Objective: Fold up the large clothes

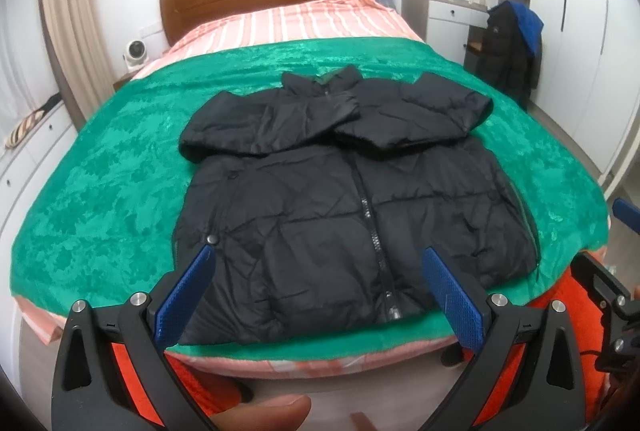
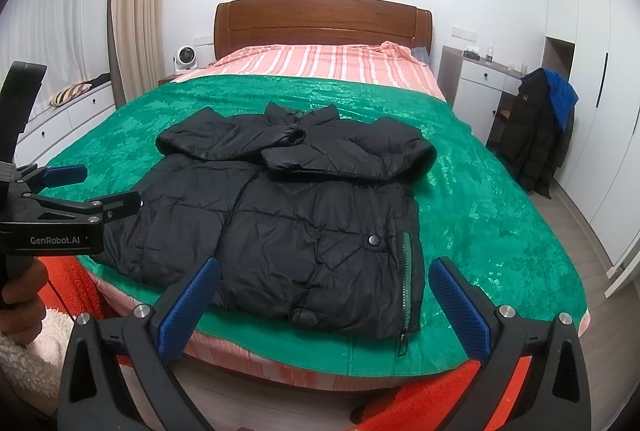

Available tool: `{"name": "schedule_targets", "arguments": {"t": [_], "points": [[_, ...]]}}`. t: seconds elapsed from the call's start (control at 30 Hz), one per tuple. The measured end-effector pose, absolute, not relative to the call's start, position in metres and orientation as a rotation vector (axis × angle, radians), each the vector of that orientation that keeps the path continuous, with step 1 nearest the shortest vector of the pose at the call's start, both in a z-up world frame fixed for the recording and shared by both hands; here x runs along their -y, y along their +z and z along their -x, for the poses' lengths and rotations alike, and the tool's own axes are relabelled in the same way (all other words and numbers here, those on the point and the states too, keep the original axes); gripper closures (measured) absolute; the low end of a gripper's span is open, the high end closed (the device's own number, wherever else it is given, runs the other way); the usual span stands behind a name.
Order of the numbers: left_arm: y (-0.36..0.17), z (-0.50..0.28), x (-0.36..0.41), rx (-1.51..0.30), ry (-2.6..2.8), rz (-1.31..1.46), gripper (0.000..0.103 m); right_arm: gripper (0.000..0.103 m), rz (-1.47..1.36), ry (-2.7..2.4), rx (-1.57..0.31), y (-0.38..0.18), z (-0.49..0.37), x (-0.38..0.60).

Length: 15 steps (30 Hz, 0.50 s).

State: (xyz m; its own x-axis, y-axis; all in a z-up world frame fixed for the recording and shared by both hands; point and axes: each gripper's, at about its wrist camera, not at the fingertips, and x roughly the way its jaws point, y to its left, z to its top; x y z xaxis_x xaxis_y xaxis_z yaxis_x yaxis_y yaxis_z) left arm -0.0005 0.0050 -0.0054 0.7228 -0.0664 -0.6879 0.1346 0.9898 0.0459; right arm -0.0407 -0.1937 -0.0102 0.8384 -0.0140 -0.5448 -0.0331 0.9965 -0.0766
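A black puffer jacket (image 1: 352, 199) lies flat on a green blanket (image 1: 100, 191), zipped, with both sleeves folded across its chest. My left gripper (image 1: 320, 255) hangs open over the jacket's hem near the bed's foot, nothing between its blue pads. In the right wrist view the same jacket (image 2: 288, 215) lies ahead, and my right gripper (image 2: 326, 267) stands open above its lower right corner, holding nothing. The left gripper (image 2: 96, 187) shows at the left edge there, open, beside the jacket's left side.
The bed has a wooden headboard (image 2: 320, 23) and a pink striped sheet (image 2: 312, 61). A chair draped with dark and blue coats (image 2: 536, 127) stands at the right by a white desk (image 2: 480, 79). White drawers (image 2: 68, 119) line the left wall. A red rug (image 1: 560, 331) lies below.
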Motion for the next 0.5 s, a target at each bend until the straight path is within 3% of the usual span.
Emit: {"name": "schedule_targets", "arguments": {"t": [0.5], "points": [[-0.0053, 0.0010, -0.0060, -0.756, -0.110, -0.095, 0.000, 0.000, 0.082, 0.011, -0.577, -0.0100, 0.0412, 0.1936]]}}
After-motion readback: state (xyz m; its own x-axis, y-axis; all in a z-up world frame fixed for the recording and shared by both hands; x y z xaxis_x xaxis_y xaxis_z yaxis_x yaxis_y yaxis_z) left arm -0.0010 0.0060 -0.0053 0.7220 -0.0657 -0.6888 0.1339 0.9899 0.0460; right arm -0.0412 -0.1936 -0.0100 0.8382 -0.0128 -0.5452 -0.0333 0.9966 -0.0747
